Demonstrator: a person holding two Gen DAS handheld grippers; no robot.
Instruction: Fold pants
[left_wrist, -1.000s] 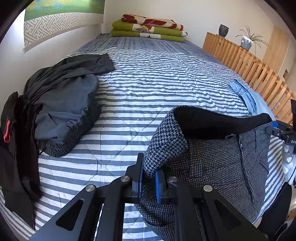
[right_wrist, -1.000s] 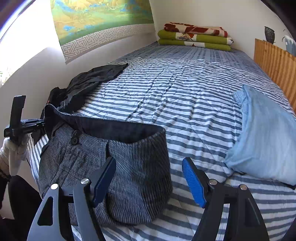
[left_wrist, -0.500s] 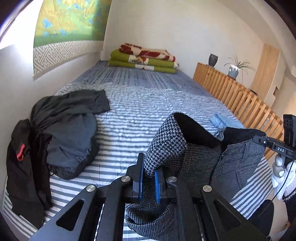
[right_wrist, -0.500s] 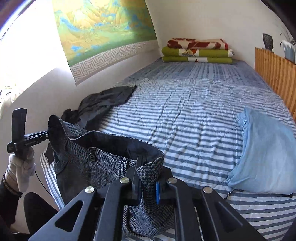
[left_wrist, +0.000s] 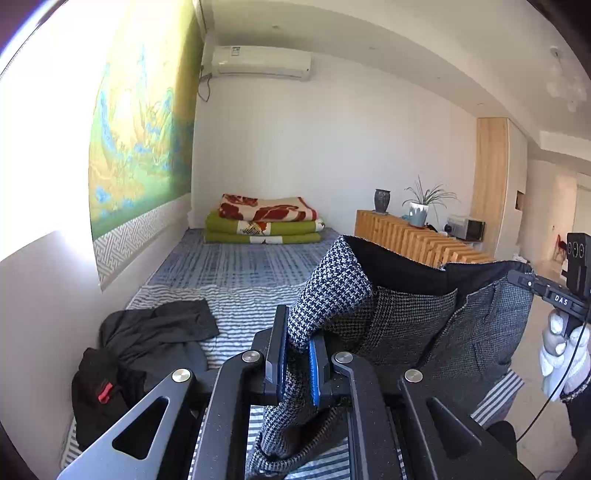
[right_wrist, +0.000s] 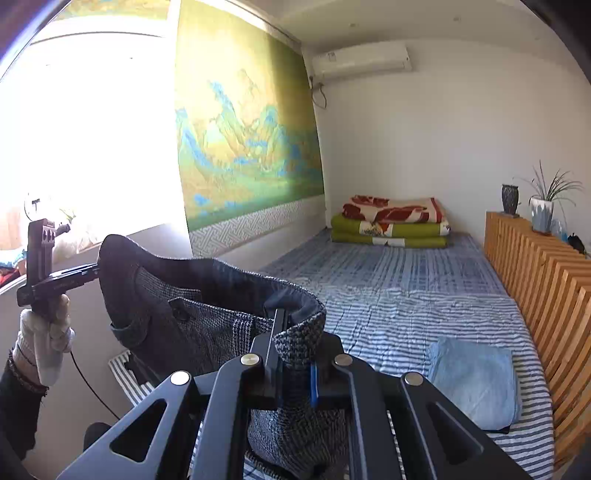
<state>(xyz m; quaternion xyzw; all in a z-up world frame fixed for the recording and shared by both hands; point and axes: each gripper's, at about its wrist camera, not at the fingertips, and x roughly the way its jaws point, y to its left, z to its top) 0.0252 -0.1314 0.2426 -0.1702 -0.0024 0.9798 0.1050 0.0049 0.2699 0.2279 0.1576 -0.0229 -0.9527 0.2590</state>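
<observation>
Grey houndstooth pants (left_wrist: 406, 317) with a dark lining hang in the air above the striped bed (left_wrist: 243, 273), held up by the waistband at both ends. My left gripper (left_wrist: 297, 354) is shut on one end of the waistband. My right gripper (right_wrist: 293, 363) is shut on the other end of the pants (right_wrist: 207, 325). In the left wrist view the right gripper (left_wrist: 526, 282) shows at the far right, held by a white-gloved hand (left_wrist: 563, 356). In the right wrist view the left gripper (right_wrist: 98, 273) shows at the far left. The legs hang below, out of sight.
Dark clothes (left_wrist: 147, 343) are piled at the bed's left edge by the wall. A folded light blue garment (right_wrist: 476, 376) lies on the right side. Folded blankets (left_wrist: 264, 225) sit at the far end. A wooden slatted rail (right_wrist: 539, 280) with a plant (right_wrist: 543, 206) borders the right.
My right gripper closed on the waistband. Both grippers then rose with the pants, lifting them off the bed, and the views tilted up toward the far wall.
</observation>
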